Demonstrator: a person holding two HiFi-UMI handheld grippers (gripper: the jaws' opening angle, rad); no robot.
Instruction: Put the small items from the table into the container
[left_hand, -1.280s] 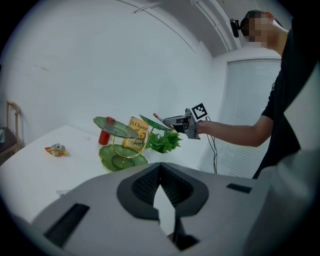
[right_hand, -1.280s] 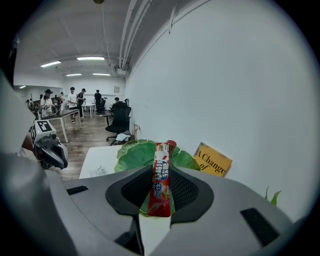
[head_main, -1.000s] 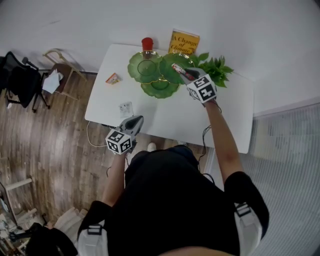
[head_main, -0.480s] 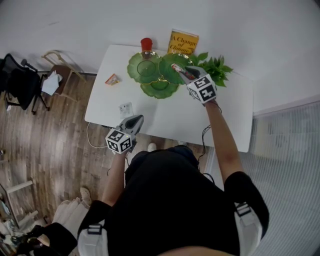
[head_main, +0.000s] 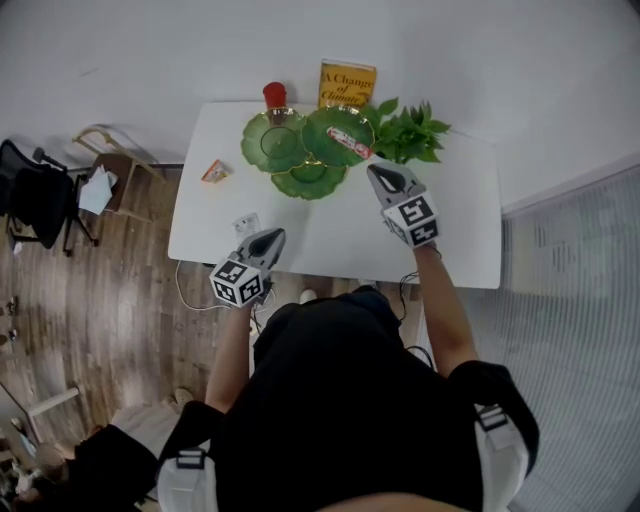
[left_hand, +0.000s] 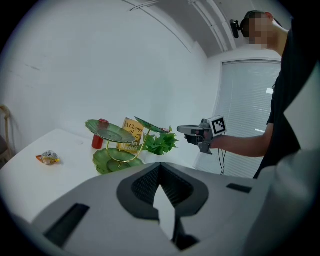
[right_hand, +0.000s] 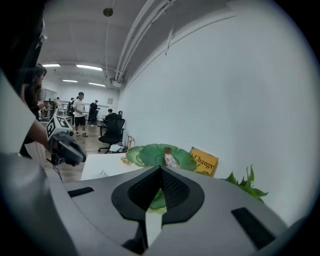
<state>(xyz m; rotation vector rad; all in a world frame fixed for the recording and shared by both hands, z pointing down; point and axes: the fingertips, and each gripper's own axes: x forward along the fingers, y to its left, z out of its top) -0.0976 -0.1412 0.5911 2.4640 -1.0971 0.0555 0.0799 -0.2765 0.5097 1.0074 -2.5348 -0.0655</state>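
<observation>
Currently left tool (head_main: 272, 237) and right tool (head_main: 379, 173) are closed, empty; plant (head_main: 408, 135) stands beside the green stand (head_main: 262, 150).

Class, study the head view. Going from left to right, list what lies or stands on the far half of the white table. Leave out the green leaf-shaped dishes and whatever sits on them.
small orange wrapped packet → red cylindrical cup → yellow book standing upright → green leafy plant

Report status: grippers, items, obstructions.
Left gripper shut, empty, at table's near edge. Right gripper shut, empty, short of green dish. Snack bar lies in dish; orange packet, white packet on table. Nothing blocking them.
</observation>
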